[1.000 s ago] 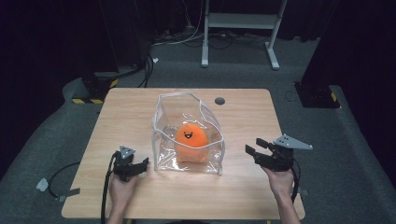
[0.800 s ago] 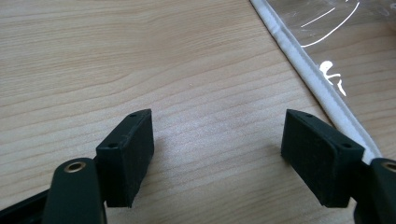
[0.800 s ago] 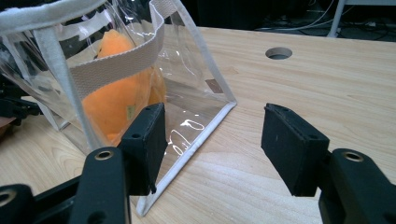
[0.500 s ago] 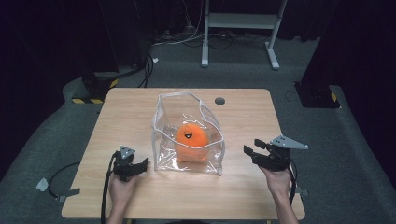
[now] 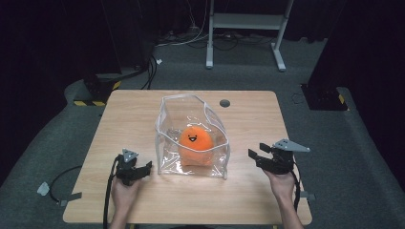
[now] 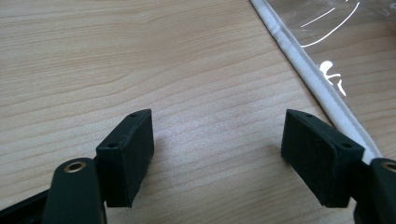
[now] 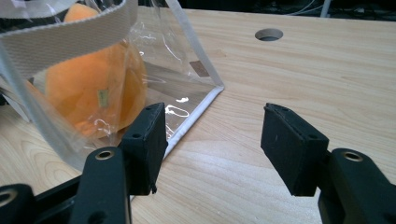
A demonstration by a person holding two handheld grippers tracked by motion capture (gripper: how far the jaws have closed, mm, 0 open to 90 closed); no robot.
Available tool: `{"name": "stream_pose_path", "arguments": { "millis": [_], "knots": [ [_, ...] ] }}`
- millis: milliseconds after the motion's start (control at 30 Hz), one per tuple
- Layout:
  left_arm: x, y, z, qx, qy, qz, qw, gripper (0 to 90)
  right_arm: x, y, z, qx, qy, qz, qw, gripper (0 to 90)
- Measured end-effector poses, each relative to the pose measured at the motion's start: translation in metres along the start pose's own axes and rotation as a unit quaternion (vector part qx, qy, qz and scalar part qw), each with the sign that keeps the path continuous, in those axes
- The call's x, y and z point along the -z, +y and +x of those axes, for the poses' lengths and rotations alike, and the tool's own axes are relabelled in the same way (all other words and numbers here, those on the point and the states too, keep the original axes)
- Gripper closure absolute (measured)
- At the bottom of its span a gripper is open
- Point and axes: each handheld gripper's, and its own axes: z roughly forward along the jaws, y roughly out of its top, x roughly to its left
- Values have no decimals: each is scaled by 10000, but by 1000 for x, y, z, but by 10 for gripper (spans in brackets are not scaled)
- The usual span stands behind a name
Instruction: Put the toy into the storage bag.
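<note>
Clear pouch (image 5: 191, 143) with white trim sits mid-desk (image 5: 248, 119), orange plush (image 5: 195, 143) with a printed smiley face inside. Small tag on the plush, writing too small to read. Left gripper (image 5: 138, 171) spread, empty, just beside the pouch's edge. Right gripper (image 5: 258, 157) spread, empty, near the pouch's other side.

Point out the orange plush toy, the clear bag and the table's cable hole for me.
orange plush toy (image 5: 195, 143), high view, its smiling front.
clear bag (image 7: 194, 122), right gripper view, white-edged bottom corner.
cable hole (image 5: 224, 103), high view, its dark centre.
</note>
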Motion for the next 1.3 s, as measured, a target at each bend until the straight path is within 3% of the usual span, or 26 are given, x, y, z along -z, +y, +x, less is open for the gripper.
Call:
{"name": "stream_pose_path", "arguments": {
  "millis": [500,1300],
  "knots": [
    [0,0,0,0,1,0,10000,255,-15,-8,-6,-181,-43,148,9997,405],
    [0,0,0,11,0,-14,10000,254,-38,-15,-9,-78,-270,472,9985,406]
  ]
}}
